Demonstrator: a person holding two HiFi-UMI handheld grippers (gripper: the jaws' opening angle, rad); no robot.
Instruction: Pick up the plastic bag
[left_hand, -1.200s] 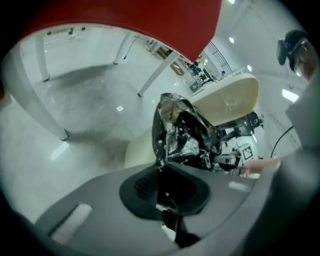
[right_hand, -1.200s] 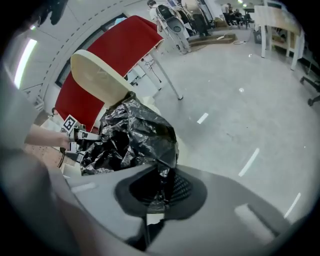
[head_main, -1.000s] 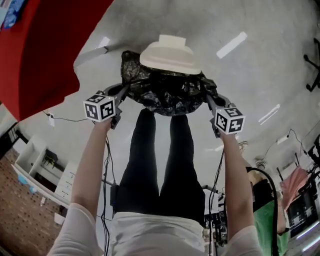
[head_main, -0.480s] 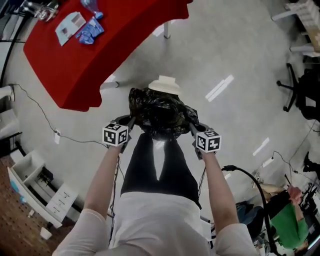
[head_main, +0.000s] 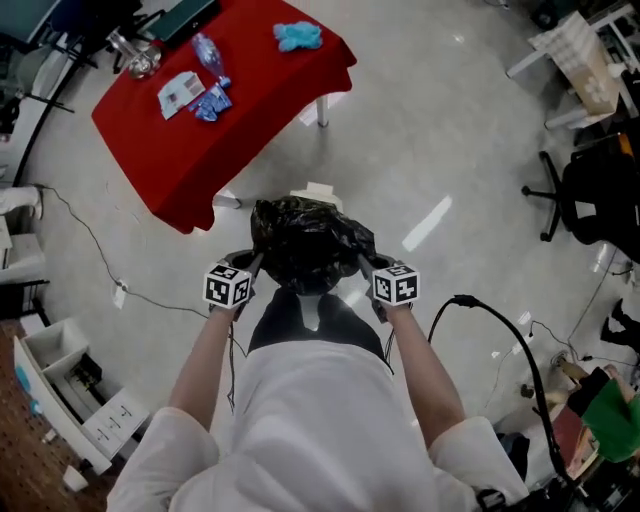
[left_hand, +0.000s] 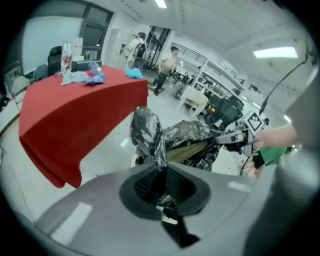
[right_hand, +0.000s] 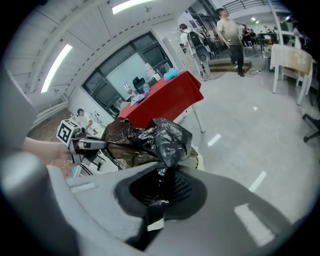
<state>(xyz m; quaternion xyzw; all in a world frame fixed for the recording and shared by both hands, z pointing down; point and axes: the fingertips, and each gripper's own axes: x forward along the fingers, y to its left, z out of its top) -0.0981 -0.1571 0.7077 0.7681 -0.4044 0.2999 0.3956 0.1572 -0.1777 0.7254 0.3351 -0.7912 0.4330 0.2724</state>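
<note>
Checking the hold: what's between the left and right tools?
The black plastic bag, its edges pinched by the left tool and right tool; head view shows it.

- Head view: from my head, steeply down over my arms. The plastic bag (head_main: 310, 245) is mid-frame, and the red table (head_main: 200, 130) is farther off, upper left.
- Left gripper view: rides my left gripper (left_hand: 161, 172), tight on the bag, looking across it. My right gripper (left_hand: 222, 140) is at frame right.
- Right gripper view: mirrored, with the left gripper at frame left.
- All three views share the bag and table.
</note>
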